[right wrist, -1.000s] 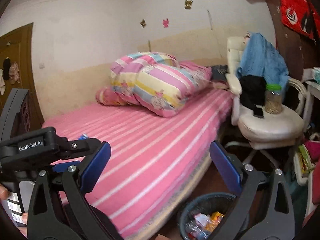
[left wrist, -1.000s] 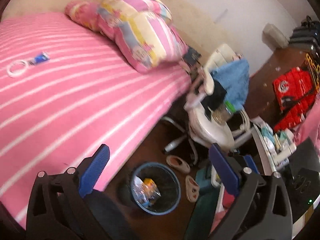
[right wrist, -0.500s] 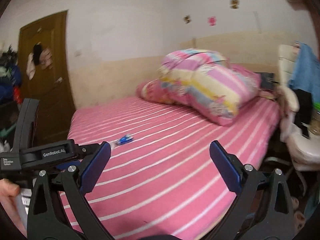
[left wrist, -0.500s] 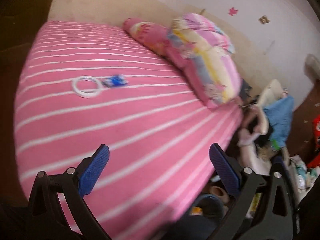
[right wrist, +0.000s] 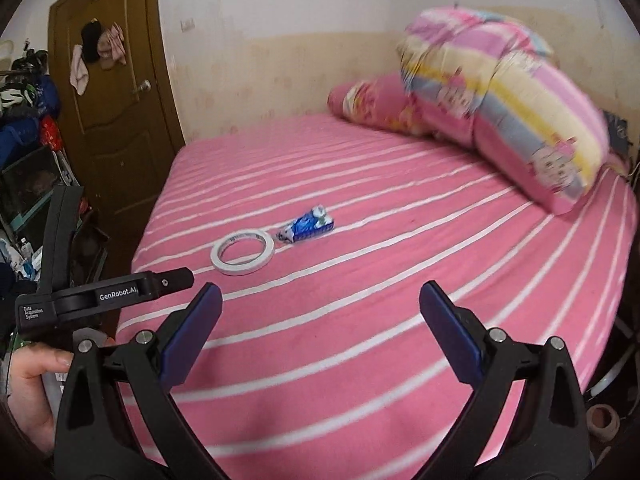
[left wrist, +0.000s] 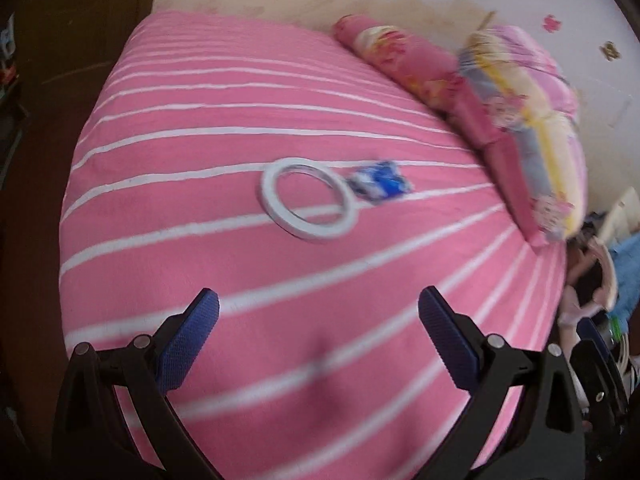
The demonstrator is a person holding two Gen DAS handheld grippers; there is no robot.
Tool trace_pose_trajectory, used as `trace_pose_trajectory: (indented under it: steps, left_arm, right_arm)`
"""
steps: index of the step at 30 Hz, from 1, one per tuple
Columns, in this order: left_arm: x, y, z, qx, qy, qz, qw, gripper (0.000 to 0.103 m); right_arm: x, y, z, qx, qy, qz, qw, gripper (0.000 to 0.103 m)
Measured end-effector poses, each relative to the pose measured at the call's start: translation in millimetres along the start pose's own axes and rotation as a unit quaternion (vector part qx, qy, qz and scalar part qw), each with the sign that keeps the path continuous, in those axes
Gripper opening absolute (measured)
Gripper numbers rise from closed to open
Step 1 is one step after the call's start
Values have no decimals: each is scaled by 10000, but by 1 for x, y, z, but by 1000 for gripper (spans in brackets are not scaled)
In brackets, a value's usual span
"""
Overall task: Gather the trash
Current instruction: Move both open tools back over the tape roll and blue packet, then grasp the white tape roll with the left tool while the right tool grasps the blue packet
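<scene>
A crumpled blue wrapper lies on the pink striped bed, right beside a white tape roll. My left gripper hovers open above the bed, short of the roll, nothing between its blue pads. My right gripper is open too, over the bed's near side, with the roll and wrapper ahead and to its left. The left gripper's body shows at the left of the right wrist view, held by a hand.
A folded pink, yellow and blue quilt and a pink pillow lie at the bed's head. A brown door and cluttered shelves stand left of the bed. A chair with blue cloth sits past the right edge.
Both views have swung left from the floor bin and chair onto the bed. The tape roll and blue wrapper now sit closer and nearer centre. Both grippers stay open.
</scene>
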State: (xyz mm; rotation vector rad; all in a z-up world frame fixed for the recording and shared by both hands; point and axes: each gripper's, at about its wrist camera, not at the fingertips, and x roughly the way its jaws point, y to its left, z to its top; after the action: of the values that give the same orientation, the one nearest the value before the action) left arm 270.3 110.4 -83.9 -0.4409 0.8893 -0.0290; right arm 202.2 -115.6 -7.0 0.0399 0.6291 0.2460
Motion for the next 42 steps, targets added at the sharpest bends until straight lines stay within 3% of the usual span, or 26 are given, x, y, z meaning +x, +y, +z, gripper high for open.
trace_pose_trajectory:
  steps: [5,16,18,22,26,29,32,34,36,38,39,42]
  left_arm:
    - [39,1,32,158,90,417,9990,97]
    - [94,6,71,234,473,908,9945,95]
    - [103,7,74,271,570,1013,9929,78]
    - [119,7,74,442,714,1317,9877,74]
    - [125,-1,76,774,678,1472,9837,63]
    - [127,-2,76,914,619,1532,9820,53]
    - [125,-9,74,1198,625,1450,9802,34]
    - [123,-10,72,1248,654,1322,9812,22]
    - [120,-8,70,1211,674,1172,9834,16]
    - [118,-7,70,1170,689,1044,9852,16]
    - [117,-6,70,1140,699,967,9863,16]
    - [112,-6,68,1043,701,802,9888,16]
  right_arm:
    - [63,-2,16,26,259,-11,9997,98]
    - [177,-3,43,39,620,50,9981,98]
    - [192,-1,48,44,679,69,9977,98]
    - [234,9,59,-122,849,-7,9963,98]
    - [265,16,61,-263,1010,-180,9944,98]
    - [294,18,52,-411,1485,-218,9878,97]
    - [296,16,51,-427,1526,-128,9873,88]
    - [294,17,51,-531,1526,-55,9868,75]
    - [288,21,51,-713,1515,26,9859,43]
    - [283,25,51,-849,1519,58,9847,22]
    - [280,26,51,-876,1507,62,9847,17]
    - [271,28,49,-864,1432,64,9859,16]
